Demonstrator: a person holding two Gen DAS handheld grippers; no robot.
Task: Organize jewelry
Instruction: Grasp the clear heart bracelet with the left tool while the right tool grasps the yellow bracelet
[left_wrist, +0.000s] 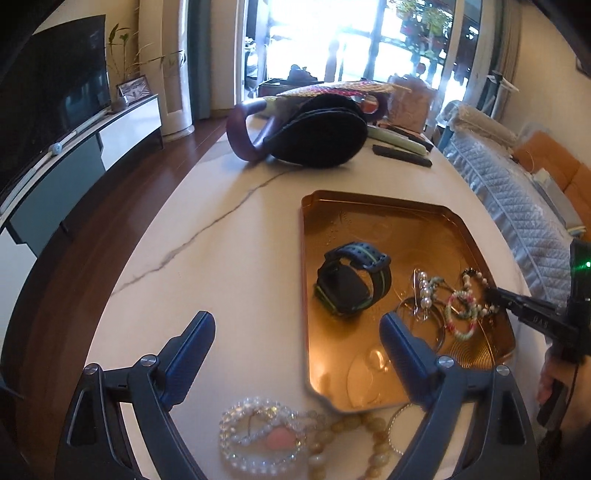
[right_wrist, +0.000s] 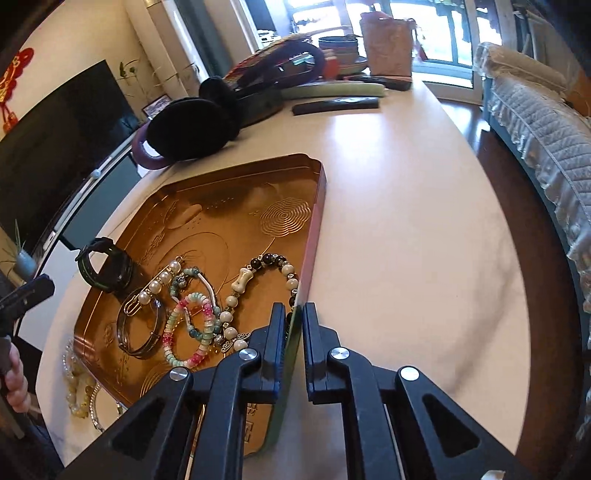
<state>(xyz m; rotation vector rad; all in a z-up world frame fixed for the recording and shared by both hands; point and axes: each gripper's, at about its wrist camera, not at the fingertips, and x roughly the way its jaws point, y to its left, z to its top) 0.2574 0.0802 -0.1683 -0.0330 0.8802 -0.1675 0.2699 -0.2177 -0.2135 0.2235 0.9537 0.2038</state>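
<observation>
A gold metal tray (left_wrist: 332, 206) (right_wrist: 236, 184) lies on the marble table. It holds a dark smartwatch (left_wrist: 351, 284) (right_wrist: 105, 267), a pearl pin (right_wrist: 157, 286), a silver bangle (right_wrist: 142, 334), a pink-green bead bracelet (left_wrist: 461, 314) (right_wrist: 188, 328) and a dark-and-cream bead bracelet (right_wrist: 258, 291). My left gripper (left_wrist: 297, 328) is open above the tray's near left edge. A clear crystal bracelet (left_wrist: 258, 439) and a yellow bead strand (left_wrist: 354, 432) lie on the table below it. My right gripper (right_wrist: 294, 314) is shut on the tray's right wall; it also shows in the left wrist view (left_wrist: 491, 293).
Black earmuffs with a purple band (left_wrist: 314, 136) (right_wrist: 192, 133), a black remote (left_wrist: 400, 155) (right_wrist: 336, 105), a fan and a pink bag (right_wrist: 388, 40) sit at the table's far end. A quilted sofa (right_wrist: 535, 147) runs along the right. A TV (left_wrist: 48, 107) is at left.
</observation>
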